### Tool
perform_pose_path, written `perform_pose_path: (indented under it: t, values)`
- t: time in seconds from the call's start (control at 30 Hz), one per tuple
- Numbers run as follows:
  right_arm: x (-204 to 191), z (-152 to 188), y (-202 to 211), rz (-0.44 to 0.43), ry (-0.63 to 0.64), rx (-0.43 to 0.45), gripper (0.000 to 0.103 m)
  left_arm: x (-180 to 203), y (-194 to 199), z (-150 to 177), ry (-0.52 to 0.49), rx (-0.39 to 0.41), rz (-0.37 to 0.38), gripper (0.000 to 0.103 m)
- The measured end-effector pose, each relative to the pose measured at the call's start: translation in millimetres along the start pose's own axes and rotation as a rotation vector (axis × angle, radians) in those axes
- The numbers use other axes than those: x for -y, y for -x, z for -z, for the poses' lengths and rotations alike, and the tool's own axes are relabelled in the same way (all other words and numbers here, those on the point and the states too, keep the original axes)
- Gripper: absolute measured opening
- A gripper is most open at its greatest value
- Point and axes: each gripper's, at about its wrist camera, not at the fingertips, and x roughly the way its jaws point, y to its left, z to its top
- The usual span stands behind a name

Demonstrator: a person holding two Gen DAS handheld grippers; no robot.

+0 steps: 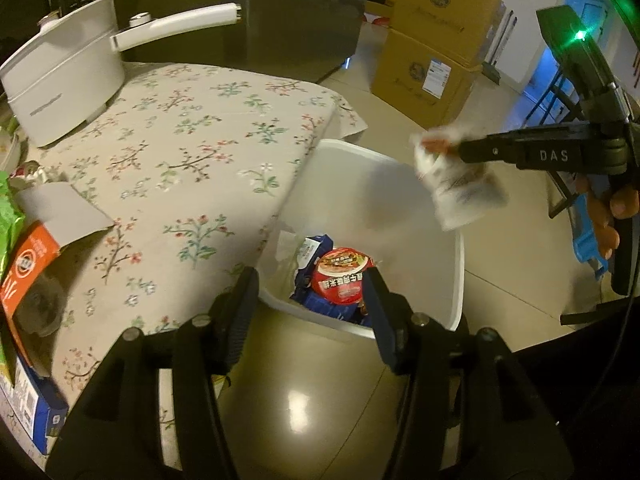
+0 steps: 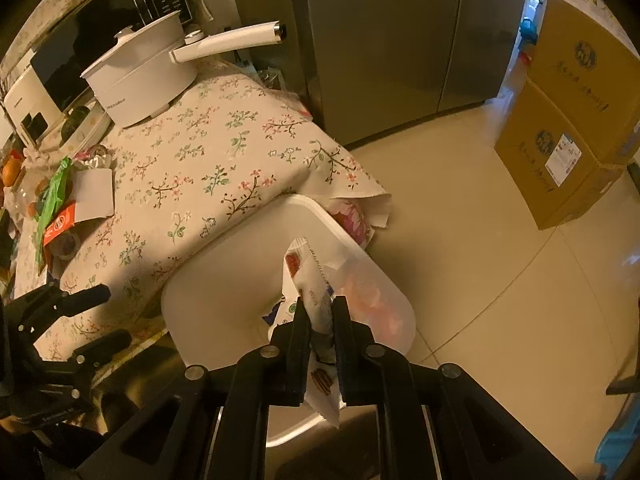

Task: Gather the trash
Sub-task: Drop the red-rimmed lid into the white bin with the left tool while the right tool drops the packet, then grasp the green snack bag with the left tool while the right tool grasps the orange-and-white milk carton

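While I hang over the bin, here is the call:

Right gripper (image 2: 321,312): jaws pinched narrow on a white snack wrapper (image 2: 310,280). The wrapper stands up between them and a tail sticks out behind.

Wrapper position: in the left wrist view, the wrapper (image 1: 452,184) dangles at about 2 o'clock, over the far-right rim of the white bin (image 1: 400,184). I judge it is above the opening or just at its edge; the blur keeps me from saying more.

Left gripper (image 1: 312,292): jaws wide, nothing between them, hovering over the near rim of the bin.

In the bin: a red instant-noodle cup (image 1: 342,276) lying on dark blue packaging (image 1: 320,245), at 12 o'clock past my left jaws. So some rubbish is already collected.

Still on the surface: at 9 o'clock in the left view, an orange carton (image 1: 30,268) with its grey flap open and a green bag (image 1: 8,216) beside it. More clutter sits at the far left edge, too small to name.

Not trash, I reckon: the white pot (image 1: 64,76) on the floral cloth (image 1: 192,148) at 11 o'clock.

Progress: partway, I'd say. One piece is ready to let go and the left-side pile is not yet touched.

Next: open the right jaws once the wrapper is squarely over the opening.
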Motion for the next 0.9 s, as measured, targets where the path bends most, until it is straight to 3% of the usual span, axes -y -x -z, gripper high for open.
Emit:
perform_pose_path:
  t: [0.07, 0.13, 0.47, 0.9]
  values:
    - [0.4, 0.5, 0.3, 0.001, -0.015, 0.0, 0.034, -1.8, 2.7, 0.8, 0.0, 0.003, -0.006, 0.055]
    - [0.9, 0.6, 3.3, -0.002, -0.028, 0.016, 0.055, -3.6, 5.1, 1.9, -0.001, 0.005, -0.008, 0.056]
    - [-9.3, -3.1, 10.5, -0.016, -0.038, 0.04, 0.059, -14.7, 22.6, 7.8, 0.01, 0.02, -0.032, 0.058]
    - [-57.1, -12.9, 24.6, -0.02, 0.049, 0.1, 0.069, -55.1, 64.2, 18.5, 0.103, 0.067, -0.076, 0.075]
